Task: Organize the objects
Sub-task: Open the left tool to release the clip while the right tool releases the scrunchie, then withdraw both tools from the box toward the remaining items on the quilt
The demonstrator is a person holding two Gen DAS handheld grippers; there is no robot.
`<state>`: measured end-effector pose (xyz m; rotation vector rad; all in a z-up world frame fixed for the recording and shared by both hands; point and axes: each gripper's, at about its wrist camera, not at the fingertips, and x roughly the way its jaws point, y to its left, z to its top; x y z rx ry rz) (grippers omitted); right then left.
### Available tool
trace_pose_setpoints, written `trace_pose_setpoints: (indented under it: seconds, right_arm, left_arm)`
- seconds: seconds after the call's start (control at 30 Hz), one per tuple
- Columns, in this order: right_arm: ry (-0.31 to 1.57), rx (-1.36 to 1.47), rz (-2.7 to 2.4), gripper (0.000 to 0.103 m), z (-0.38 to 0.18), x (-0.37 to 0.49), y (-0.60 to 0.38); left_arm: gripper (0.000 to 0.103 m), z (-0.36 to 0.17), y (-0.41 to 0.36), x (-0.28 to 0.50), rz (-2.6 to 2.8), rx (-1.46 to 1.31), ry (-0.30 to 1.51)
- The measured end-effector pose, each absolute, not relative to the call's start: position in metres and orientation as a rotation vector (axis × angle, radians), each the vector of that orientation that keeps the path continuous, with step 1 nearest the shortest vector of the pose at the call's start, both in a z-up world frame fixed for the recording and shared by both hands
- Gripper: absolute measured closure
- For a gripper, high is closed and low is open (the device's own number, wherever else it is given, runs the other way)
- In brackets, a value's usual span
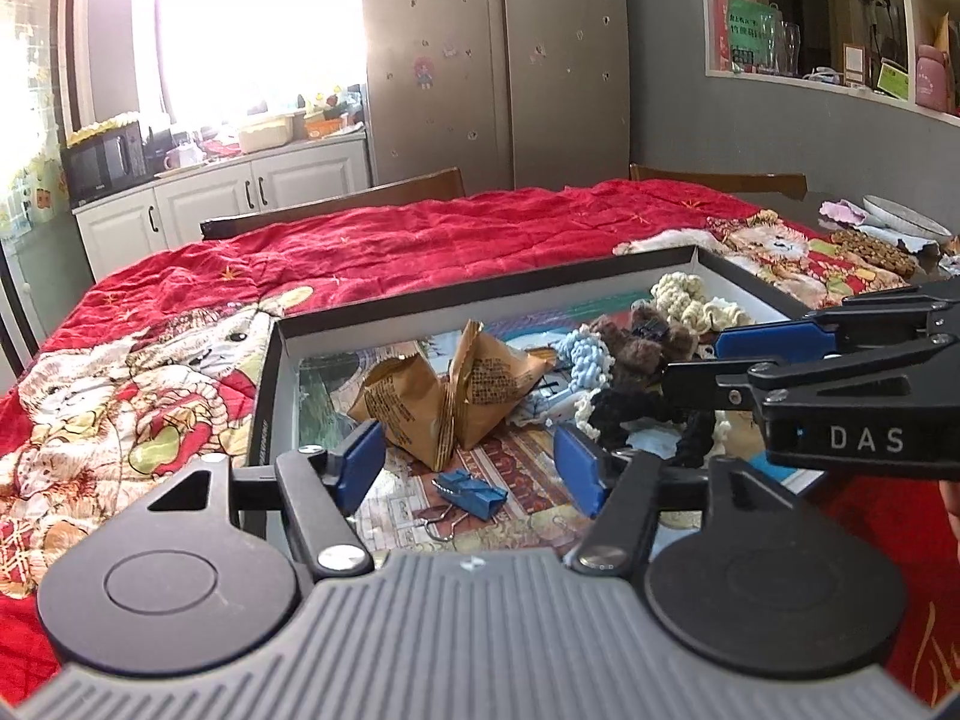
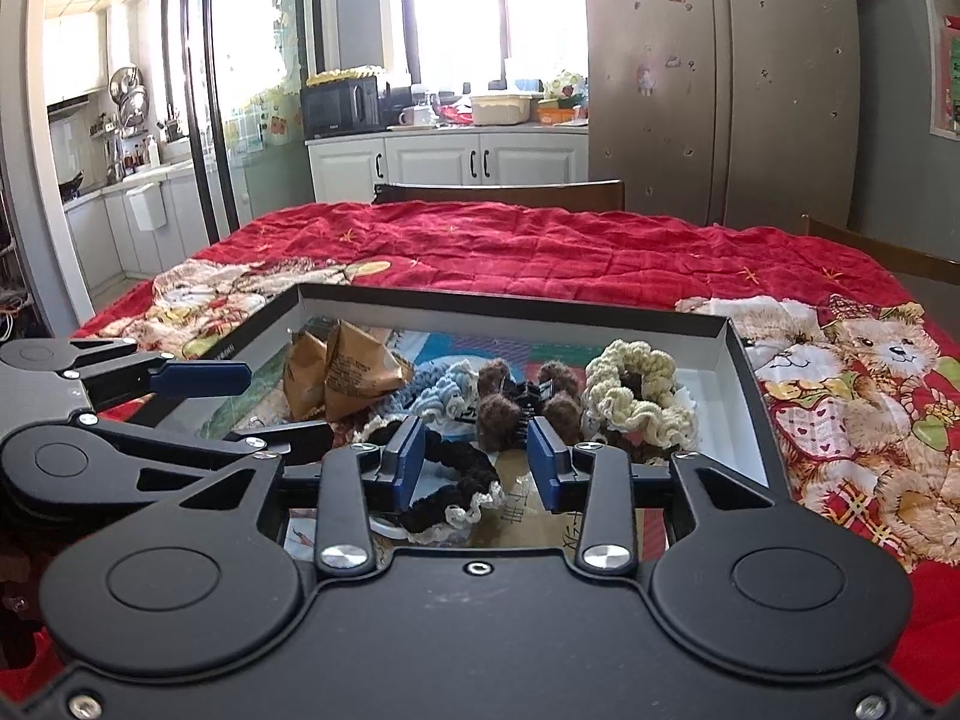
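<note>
A shallow black box (image 1: pixel 267 396) (image 2: pixel 744 360) sits on the red quilt. It holds two brown snack packets (image 1: pixel 438 396) (image 2: pixel 348 375), a blue binder clip (image 1: pixel 471 492), and crocheted scrunchies: cream (image 2: pixel 639 399), brown (image 2: pixel 510 405), light blue (image 2: pixel 441 390), black with cream trim (image 2: pixel 462 480). My left gripper (image 1: pixel 471 471) is open and empty, just above the blue clip. My right gripper (image 2: pixel 477 465) is open and empty over the black scrunchie. Each gripper shows in the other's view, the right one (image 1: pixel 750 360) and the left one (image 2: pixel 198 378).
The red quilt (image 1: pixel 420 240) with teddy-bear prints covers the table. Wooden chair backs (image 2: pixel 498 195) stand at the far side. A plate and a woven mat (image 1: pixel 876 246) lie at the far right. Fridge and kitchen cabinets are behind.
</note>
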<state>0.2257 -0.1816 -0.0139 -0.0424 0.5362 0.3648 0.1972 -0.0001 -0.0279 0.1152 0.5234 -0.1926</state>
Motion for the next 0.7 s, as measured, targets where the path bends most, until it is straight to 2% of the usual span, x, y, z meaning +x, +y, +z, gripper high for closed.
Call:
trace_pose_setpoints:
  seconds: [0.7]
  right_arm:
    - [0.454, -0.041, 0.382, 0.062, 0.034, 0.177, -0.204]
  left_arm:
    - [0.020, 0.019, -0.001, 0.149, -0.192, 0.081, 0.414]
